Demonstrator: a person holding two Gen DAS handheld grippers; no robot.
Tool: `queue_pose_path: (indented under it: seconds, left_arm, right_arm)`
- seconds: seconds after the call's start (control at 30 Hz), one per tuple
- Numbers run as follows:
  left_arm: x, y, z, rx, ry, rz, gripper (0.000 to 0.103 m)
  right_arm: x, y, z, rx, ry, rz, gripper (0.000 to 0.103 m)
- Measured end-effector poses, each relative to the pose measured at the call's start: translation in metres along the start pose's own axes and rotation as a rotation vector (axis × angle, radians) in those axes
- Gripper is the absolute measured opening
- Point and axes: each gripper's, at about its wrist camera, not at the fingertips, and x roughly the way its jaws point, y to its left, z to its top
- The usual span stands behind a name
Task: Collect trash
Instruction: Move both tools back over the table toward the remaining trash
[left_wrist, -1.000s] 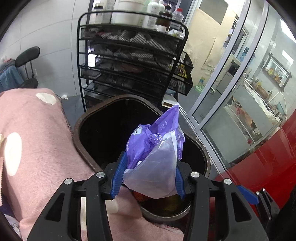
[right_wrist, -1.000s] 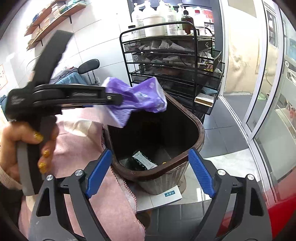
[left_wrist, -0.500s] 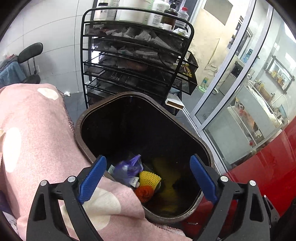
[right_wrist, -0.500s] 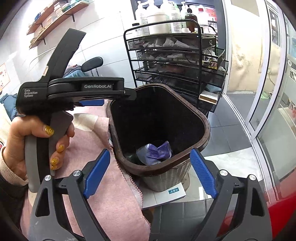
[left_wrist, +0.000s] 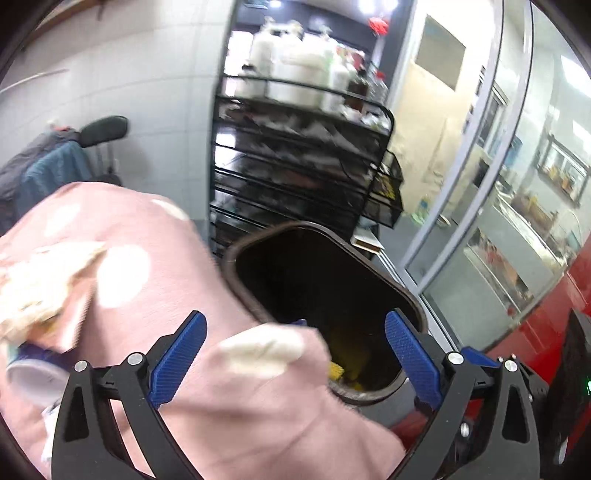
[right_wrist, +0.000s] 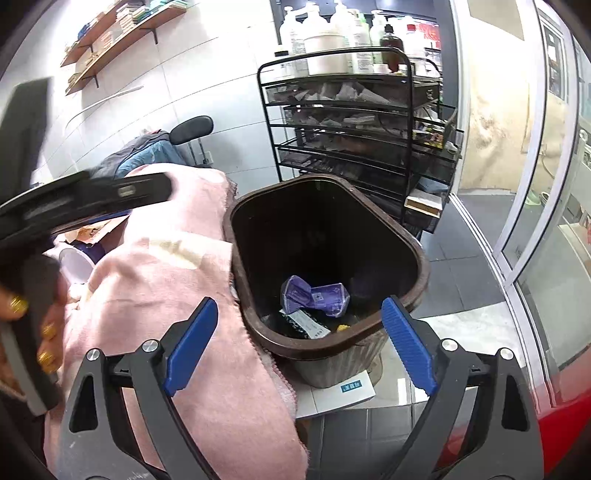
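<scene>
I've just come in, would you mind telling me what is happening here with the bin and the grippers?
A person is collecting trash with two handheld grippers. The purple wrapper already lies inside the brown bin, on other rubbish. Both the left gripper and the right gripper are open and empty. The left one points over the pink blanket, where a white cup lies.

No text can be read with certainty. A small teal label (right_wrist: 350, 387) on the white sheet (right_wrist: 334, 397) under the bin (right_wrist: 332, 354), at six o'clock from its rim, carries characters too small to read. Print on the purple packet (right_wrist: 314, 295) inside the bin is likewise illegible.
</scene>
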Motion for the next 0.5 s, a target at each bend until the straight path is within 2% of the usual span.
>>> queue_pose_path:
  seconds: [0.2, 0.5]
  left_arm:
    - [-0.042, 0.024, -0.026, -0.008, -0.046, 0.108, 0.097]
    - [-0.073, 0.08, -0.06, -0.055, -0.002, 0.267, 0.097]
  right_arm:
    - [0.004, 0.025, 0.007, -0.047, -0.001, 0.058, 0.089]
    - [0.005, 0.076, 0.012, -0.15, -0.002, 0.158, 0.089]
